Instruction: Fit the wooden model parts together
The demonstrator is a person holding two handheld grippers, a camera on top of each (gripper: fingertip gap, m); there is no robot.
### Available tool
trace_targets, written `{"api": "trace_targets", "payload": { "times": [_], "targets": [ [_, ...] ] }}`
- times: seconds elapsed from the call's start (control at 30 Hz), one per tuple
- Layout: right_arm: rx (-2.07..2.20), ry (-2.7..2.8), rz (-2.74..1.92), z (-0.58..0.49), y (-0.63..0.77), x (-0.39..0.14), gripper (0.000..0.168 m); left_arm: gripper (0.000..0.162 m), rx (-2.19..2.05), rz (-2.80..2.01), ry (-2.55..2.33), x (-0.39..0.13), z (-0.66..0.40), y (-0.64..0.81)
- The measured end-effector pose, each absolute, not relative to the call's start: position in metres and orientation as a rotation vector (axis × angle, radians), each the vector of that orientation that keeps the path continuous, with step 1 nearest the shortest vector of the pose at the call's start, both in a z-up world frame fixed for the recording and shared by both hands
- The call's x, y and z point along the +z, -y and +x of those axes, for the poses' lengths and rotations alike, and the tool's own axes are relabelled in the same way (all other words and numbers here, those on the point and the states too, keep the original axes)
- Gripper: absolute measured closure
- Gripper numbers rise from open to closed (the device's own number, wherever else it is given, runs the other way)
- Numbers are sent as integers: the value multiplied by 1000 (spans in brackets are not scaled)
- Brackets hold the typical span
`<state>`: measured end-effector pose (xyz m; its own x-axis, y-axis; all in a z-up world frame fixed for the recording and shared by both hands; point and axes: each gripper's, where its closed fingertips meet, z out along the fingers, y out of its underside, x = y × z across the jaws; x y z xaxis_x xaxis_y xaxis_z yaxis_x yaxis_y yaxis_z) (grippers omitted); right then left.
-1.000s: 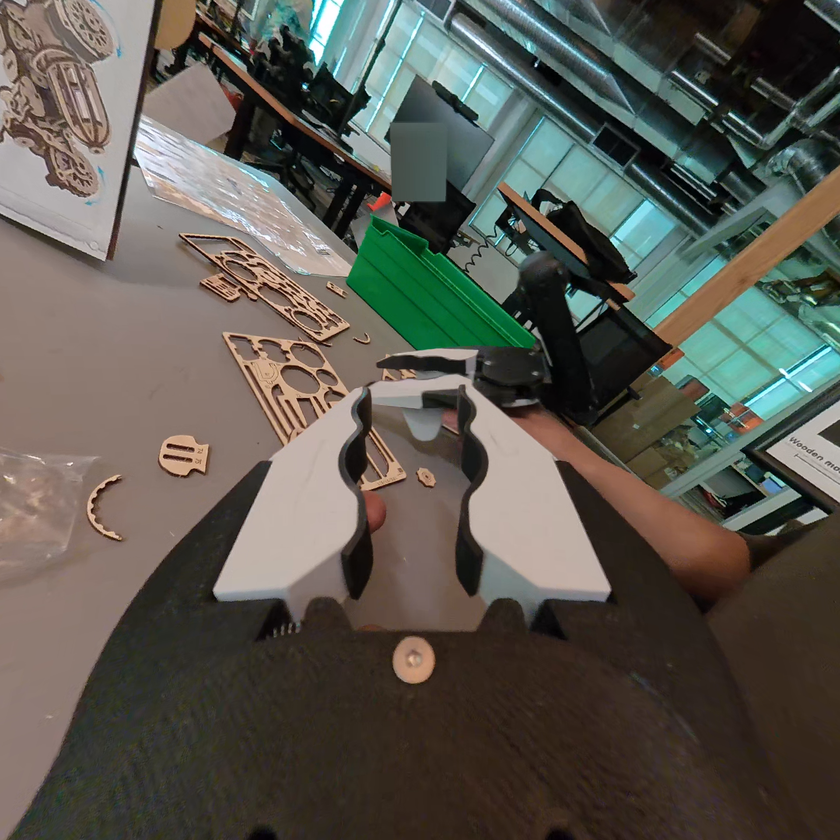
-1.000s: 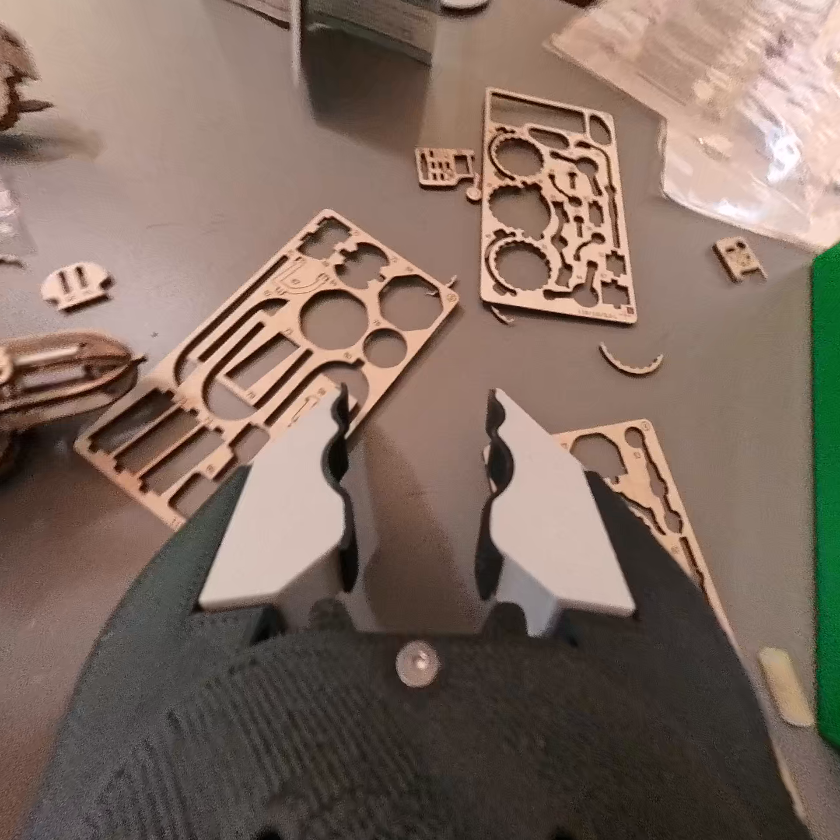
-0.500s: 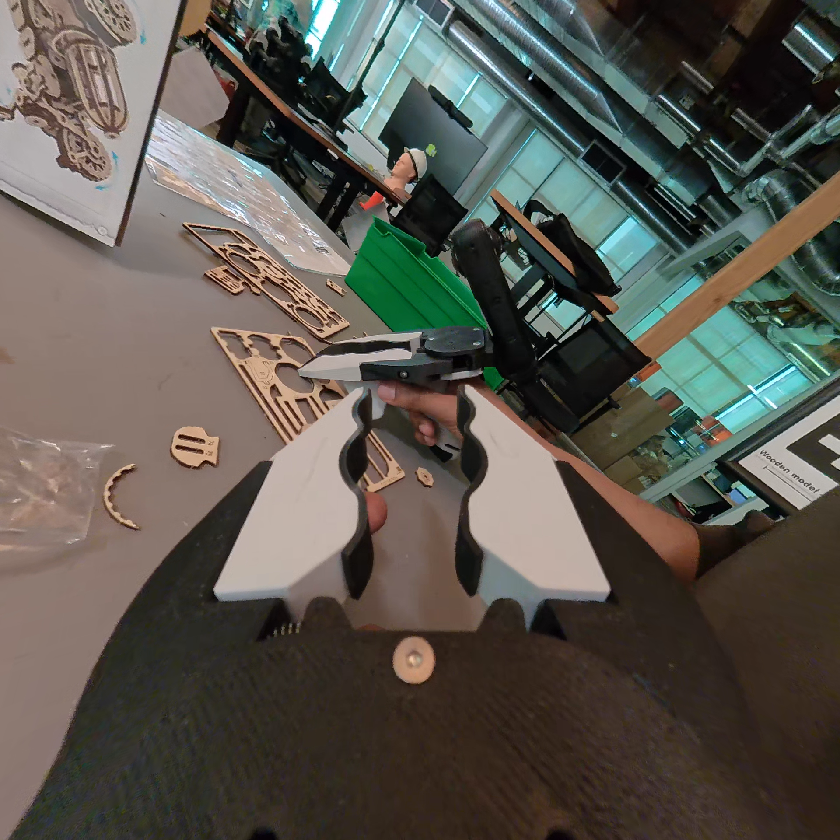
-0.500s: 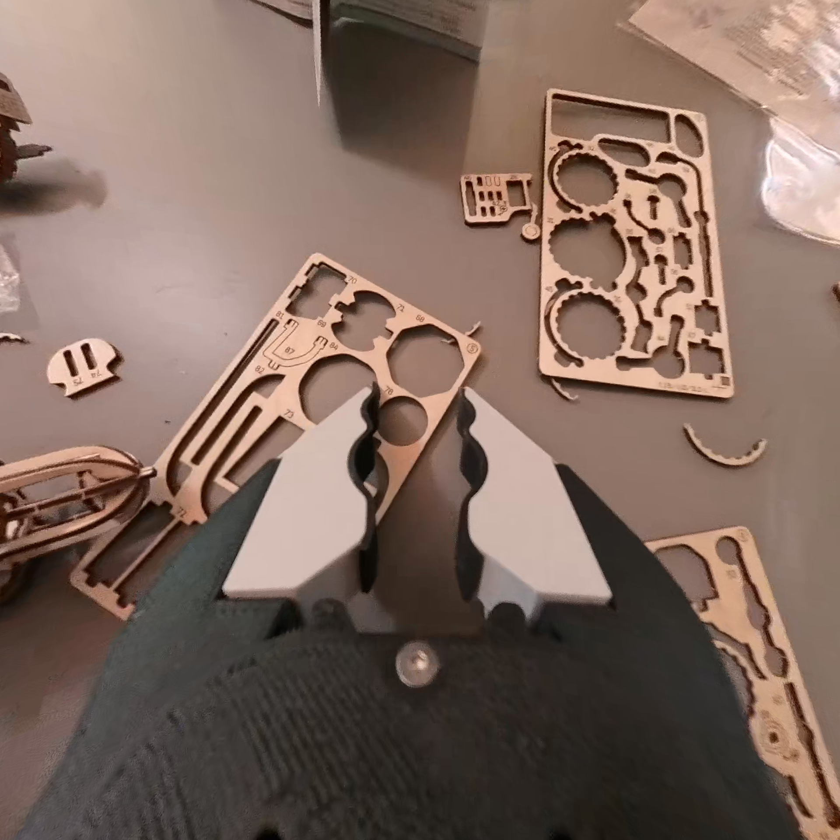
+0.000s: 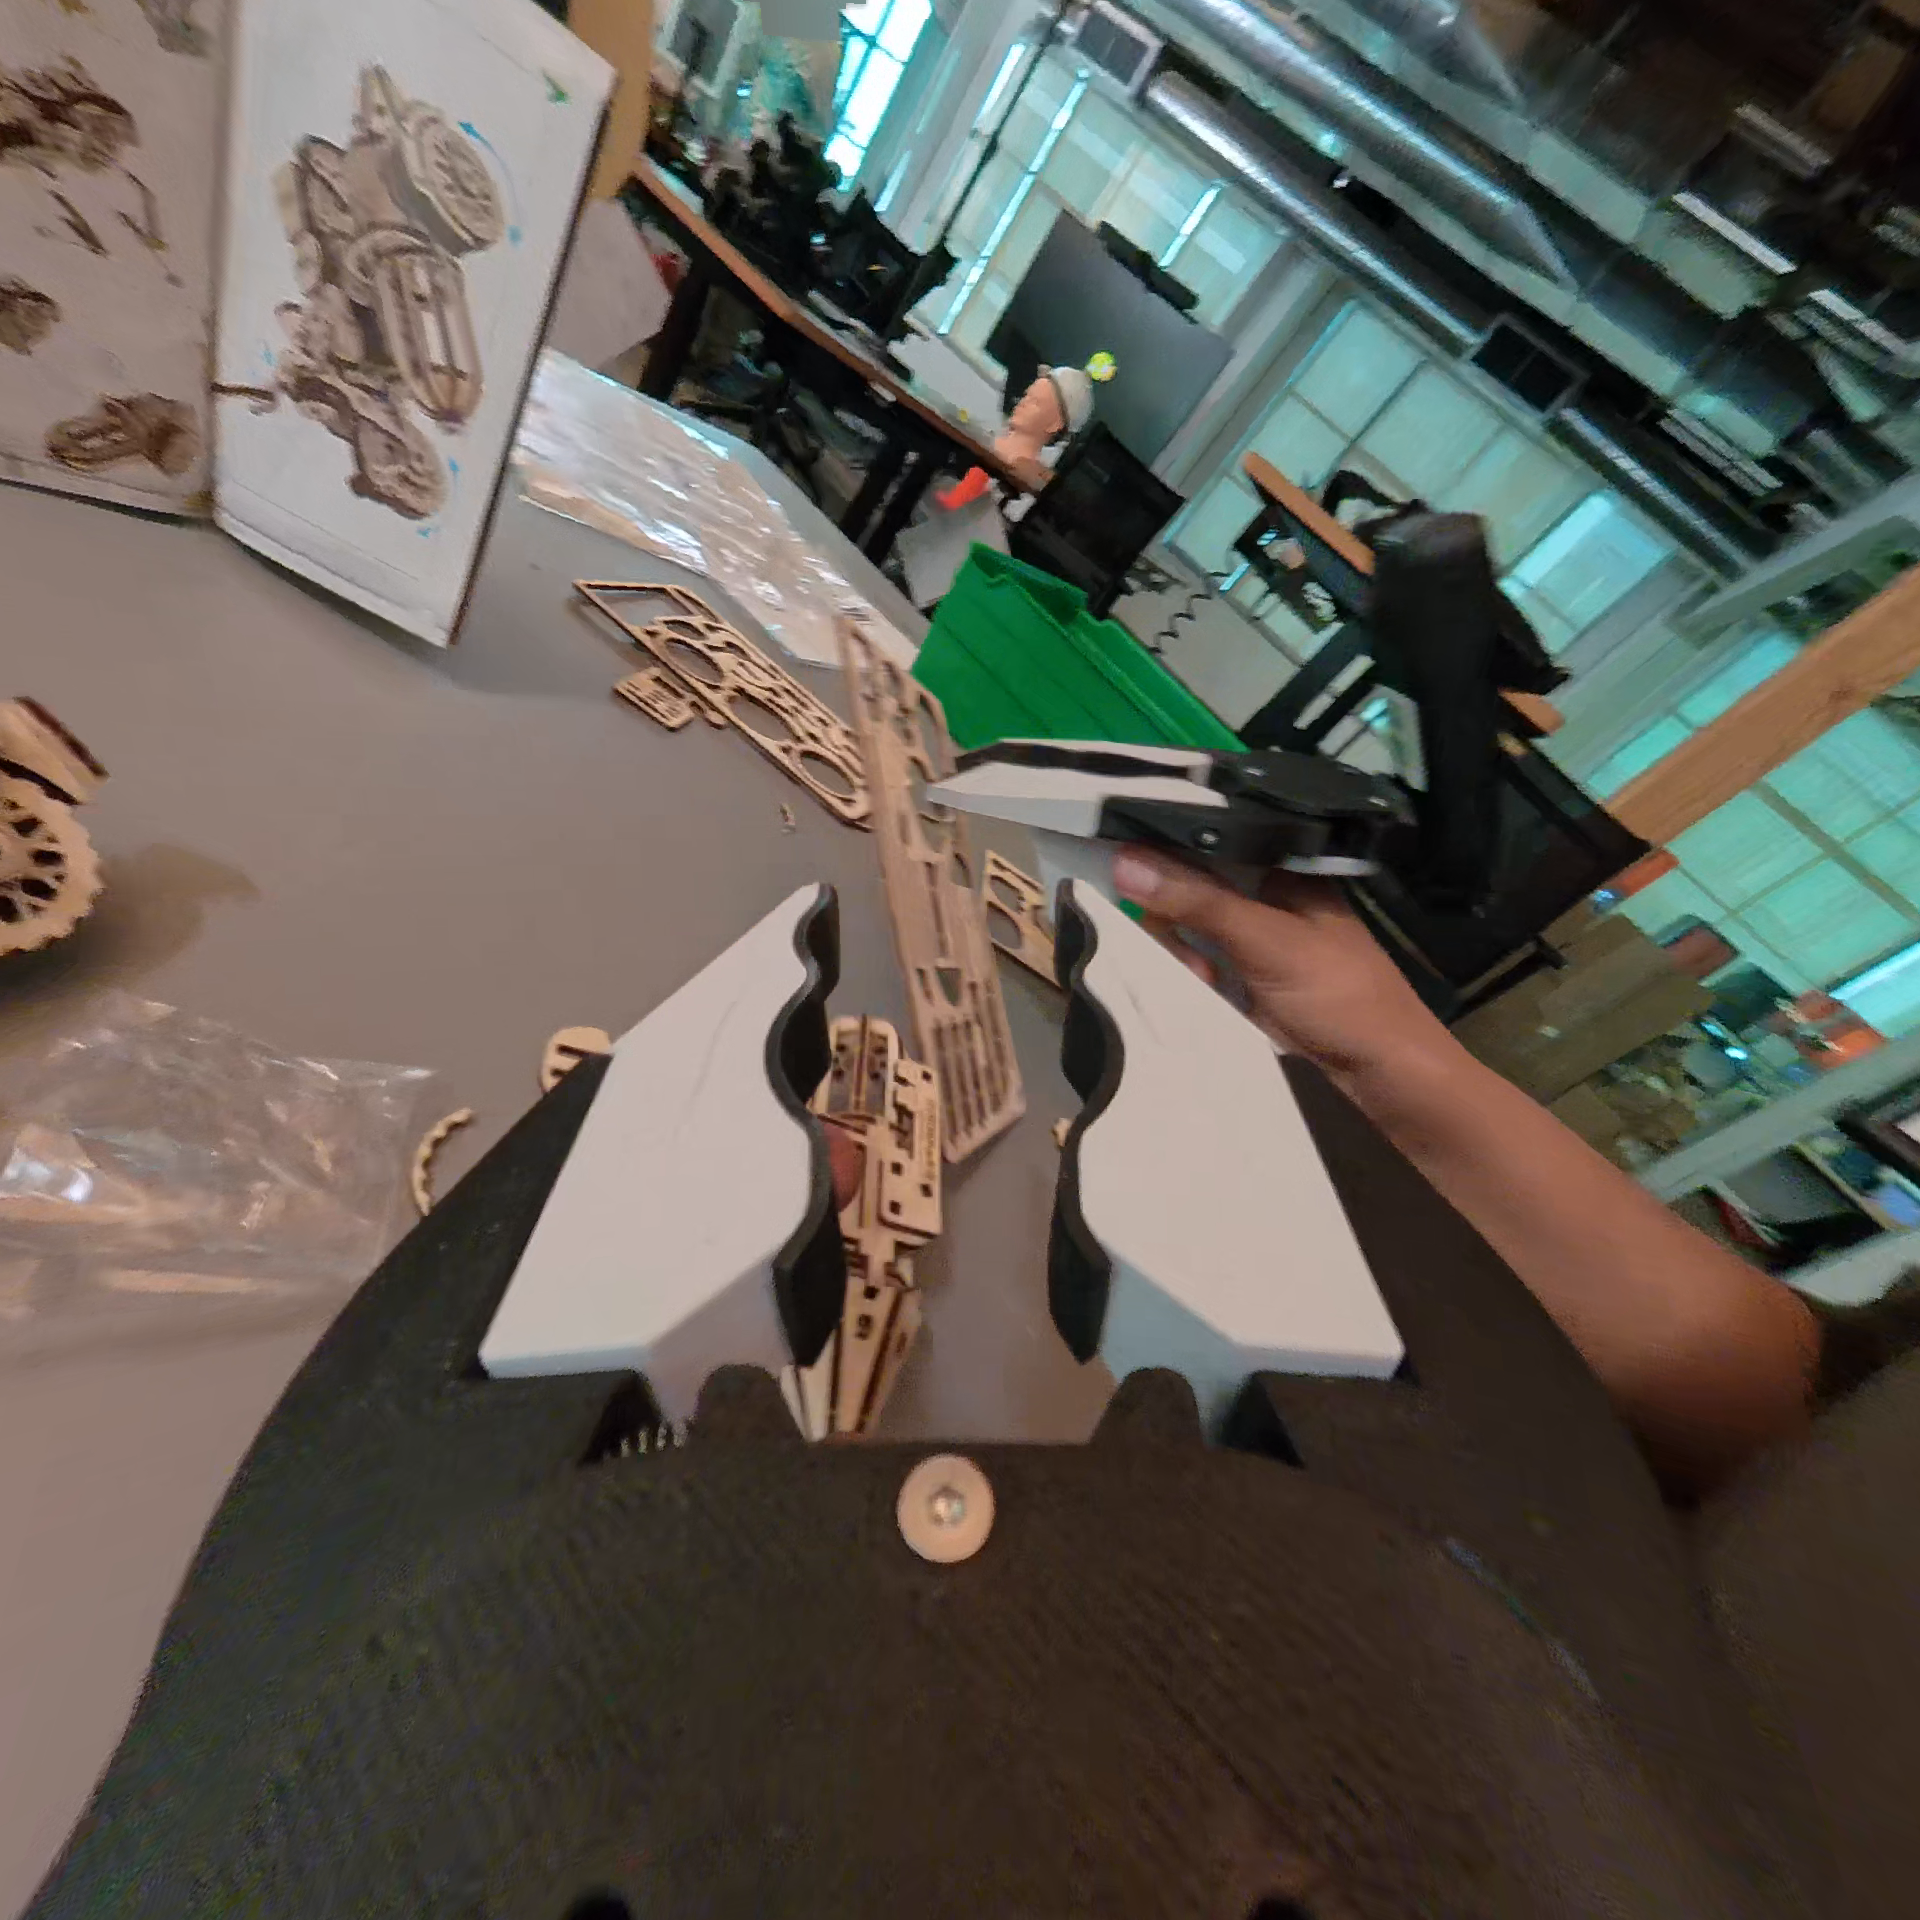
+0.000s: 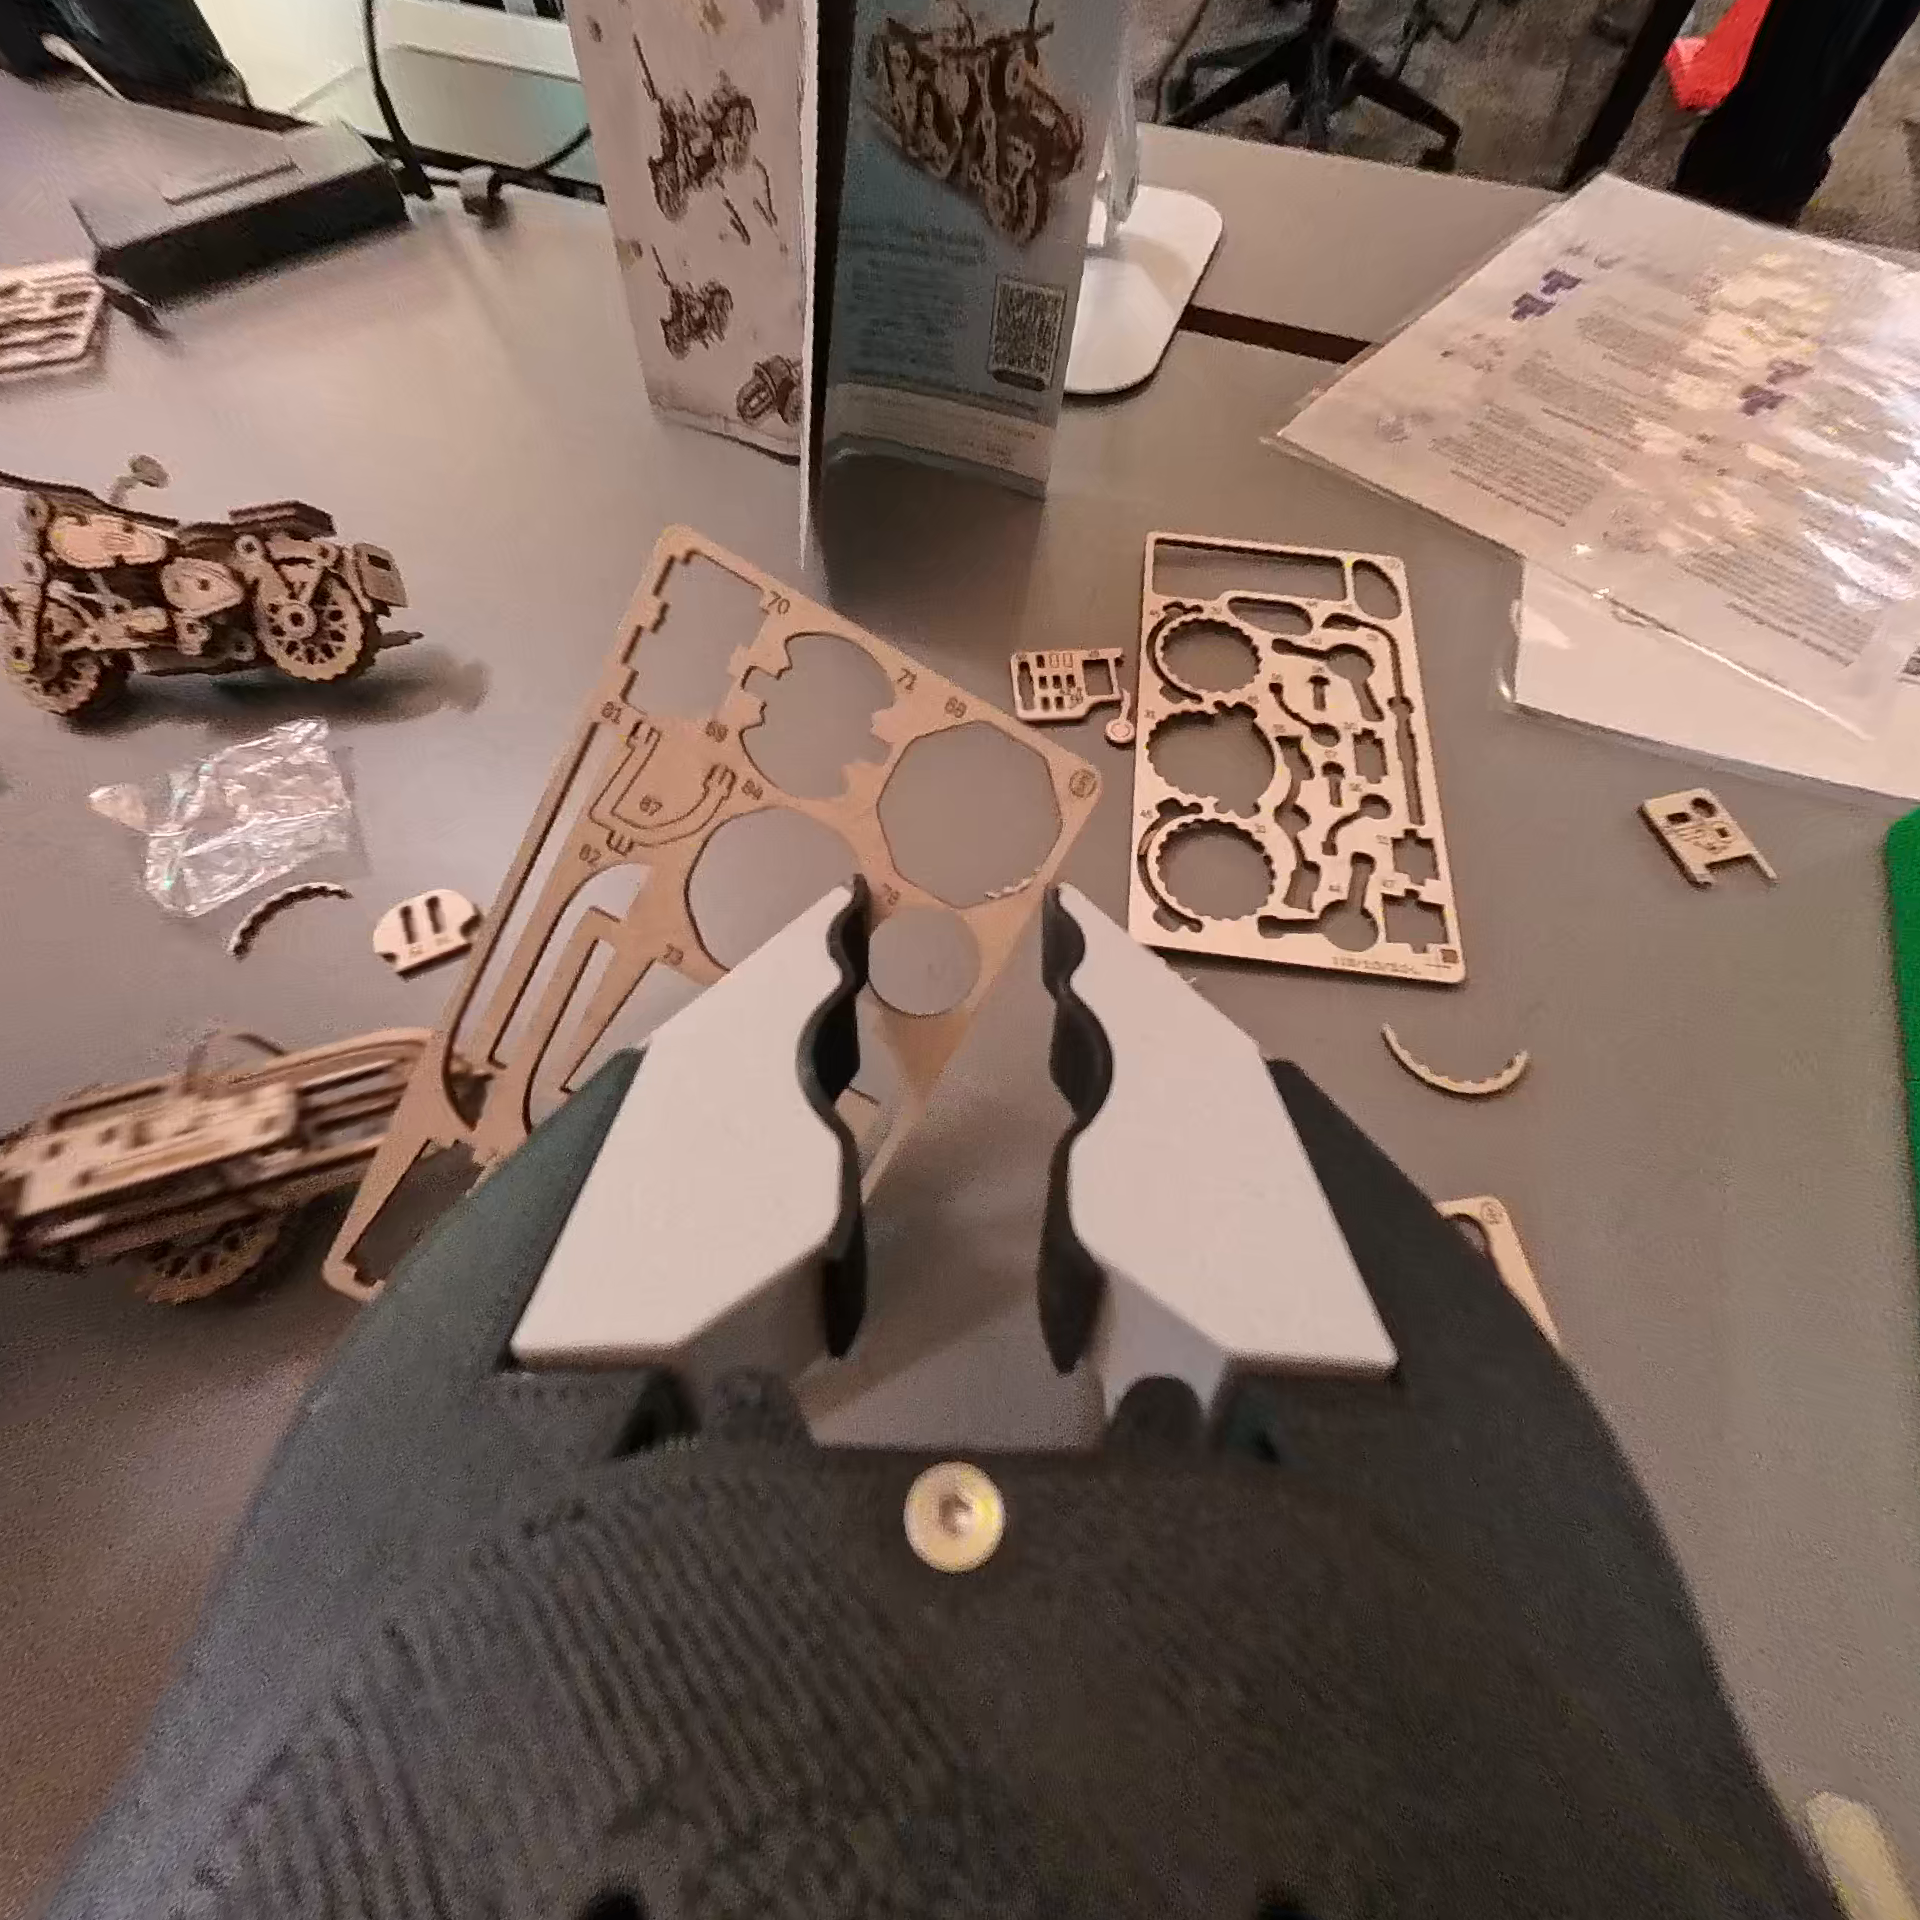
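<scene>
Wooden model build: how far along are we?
Done: a wooden motorcycle stands complete. In hand: a partly built sub-assembly sits between the open jaws of the left gripper; a tilted, mostly punched-out part sheet is up at the right gripper. Left: loose toothed arc and slotted tab lie unfitted on the table.

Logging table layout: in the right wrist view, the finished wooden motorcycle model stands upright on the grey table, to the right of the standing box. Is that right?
Not quite. The motorcycle model does stand upright on the grey table, but it is to the left of the standing box, not the right. The right wrist view shows this.
</scene>
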<state>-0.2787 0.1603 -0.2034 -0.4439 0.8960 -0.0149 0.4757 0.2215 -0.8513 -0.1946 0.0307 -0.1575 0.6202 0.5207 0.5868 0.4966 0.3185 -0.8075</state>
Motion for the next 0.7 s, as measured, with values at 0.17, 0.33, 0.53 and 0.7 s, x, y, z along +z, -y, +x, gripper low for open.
{"api": "trace_targets", "payload": {
  "times": [0.17, 0.33, 0.53, 0.7],
  "targets": [
    [1199, 2017, -1255, -271, -164, -201, 136, 119, -37, -1463, 988, -161, -223, -66],
    [1244, 1991, -1257, -266, -167, -194, 136, 122, -136, -1815, 979, -195, -236, -111],
    [1417, 1870, -1186, -262, -172, -159, 147, 161, -210, -1653, 947, -165, -233, -121],
    [1675, 1730, -1196, -258, -171, -129, 120, 162, -376, -1419, 930, -129, -222, -106]
  ]
}}
